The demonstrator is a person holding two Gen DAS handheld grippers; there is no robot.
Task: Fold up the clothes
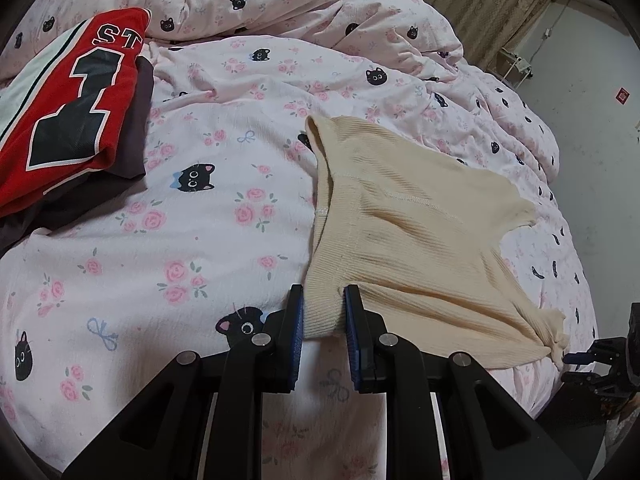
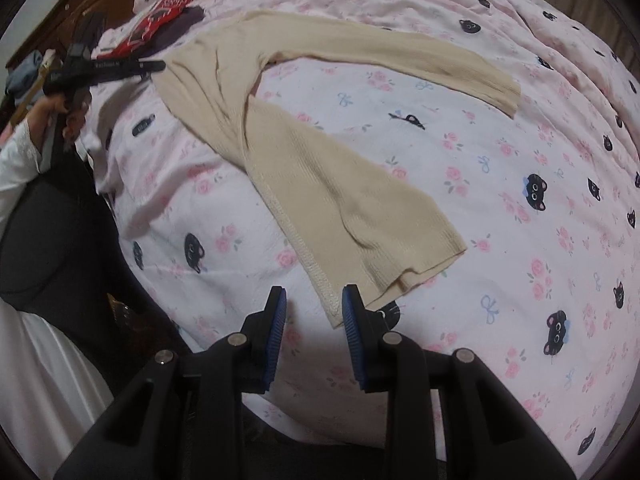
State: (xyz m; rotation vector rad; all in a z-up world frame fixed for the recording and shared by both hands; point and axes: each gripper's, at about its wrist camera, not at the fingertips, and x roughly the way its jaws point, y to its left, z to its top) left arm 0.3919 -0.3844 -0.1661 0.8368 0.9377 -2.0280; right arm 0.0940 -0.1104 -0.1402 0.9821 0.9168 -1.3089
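A cream ribbed long-sleeved top (image 1: 408, 232) lies spread on the pink cat-print bedsheet (image 1: 200, 208). My left gripper (image 1: 323, 300) is shut on one ribbed end of it, with the cloth bunched between the blue pads (image 1: 297, 312). In the right wrist view the top (image 2: 328, 184) runs from its far end, where the left gripper (image 2: 154, 66) holds it, down to a stitched corner (image 2: 332, 312). That corner lies between the jaws of my right gripper (image 2: 314, 304), close to the right pad. The jaws stand apart and bedsheet shows beside the left pad. The right gripper (image 1: 580, 368) also shows at the top's near right corner.
A folded red jersey (image 1: 72, 112) with a big black number lies on a dark garment (image 1: 136, 128) at the left. A crumpled duvet (image 1: 300, 4) is heaped at the back. The bed's edge (image 1: 580, 240) drops off on the right. A hand (image 2: 60, 104) and white sleeve (image 2: 16, 168) are at the left.
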